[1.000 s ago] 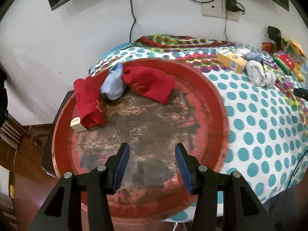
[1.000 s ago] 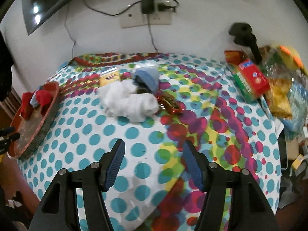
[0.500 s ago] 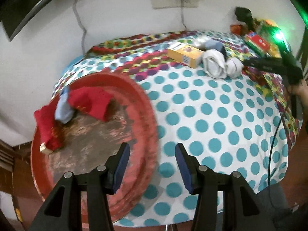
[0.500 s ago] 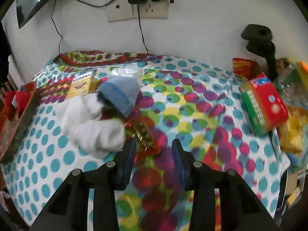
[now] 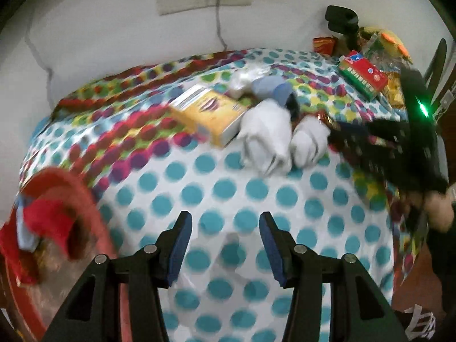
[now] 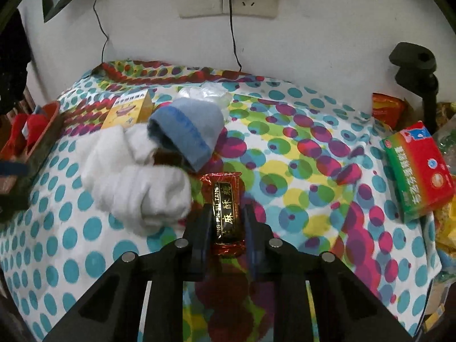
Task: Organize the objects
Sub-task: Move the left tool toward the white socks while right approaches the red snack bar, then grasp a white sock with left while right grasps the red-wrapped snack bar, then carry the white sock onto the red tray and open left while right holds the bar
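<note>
A red and black candy packet (image 6: 225, 196) lies on the spotted cloth, just right of a heap of white socks (image 6: 136, 182). My right gripper (image 6: 226, 211) straddles the packet; its jaws are closing and both pads touch the packet's sides. A blue sock (image 6: 188, 131) rests on the white ones, with a yellow box (image 6: 128, 109) behind. My left gripper (image 5: 225, 245) hangs open over bare cloth, with nothing between its fingers. White socks (image 5: 268, 139) and the yellow box (image 5: 211, 114) lie beyond it. The red tray (image 5: 85, 213) with red socks (image 5: 48, 219) is at its left.
A red and green box (image 6: 416, 168) and snack bags (image 6: 387, 108) crowd the table's right side. A black stand (image 6: 413, 62) rises there. Crumpled clear plastic (image 6: 205, 94) lies behind the blue sock. Cables hang from a wall socket (image 6: 228, 0). A person's hand (image 5: 439, 211) holds the right gripper.
My left gripper swept right, from over the red tray to the spotted cloth. My right gripper moved forward and down to the candy packet and its jaws closed around it.
</note>
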### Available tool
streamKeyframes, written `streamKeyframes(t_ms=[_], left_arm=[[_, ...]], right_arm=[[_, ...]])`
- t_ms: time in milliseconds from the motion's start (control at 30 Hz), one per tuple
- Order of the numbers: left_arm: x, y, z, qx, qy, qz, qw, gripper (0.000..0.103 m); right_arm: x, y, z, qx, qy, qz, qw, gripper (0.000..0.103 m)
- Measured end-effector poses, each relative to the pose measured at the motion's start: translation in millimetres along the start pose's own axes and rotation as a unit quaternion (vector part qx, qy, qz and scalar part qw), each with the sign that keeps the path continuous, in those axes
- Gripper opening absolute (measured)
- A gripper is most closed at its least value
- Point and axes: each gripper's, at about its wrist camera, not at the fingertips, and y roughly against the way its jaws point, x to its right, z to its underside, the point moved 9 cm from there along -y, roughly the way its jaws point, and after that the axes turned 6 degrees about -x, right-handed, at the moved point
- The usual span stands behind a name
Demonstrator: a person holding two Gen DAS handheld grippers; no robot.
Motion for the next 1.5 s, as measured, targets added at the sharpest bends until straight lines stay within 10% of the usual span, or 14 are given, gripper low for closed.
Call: streamKeyframes(t_ms=[667,833,1500], left_arm=[[51.0,-40.6,-75.5,0.007,-0.013,0.033,0.9993,0.05],[46.3,-46.8,-67.1,0.002,0.005,0.045,0.999,0.026],[35.4,7.6,-12.7,0.013,-0.019,0.016,0.9996,0.025]], right_arm=[[-0.9,4.2,7.4,-0.001,-0.003,0.004,1.0,0.021],[0.1,3.8,7.4,-0.001,-0.005,0.004,1.0,0.021],[-0.2,3.8,5.9,-0.002,-0.004,0.006,1.0,0.021]])
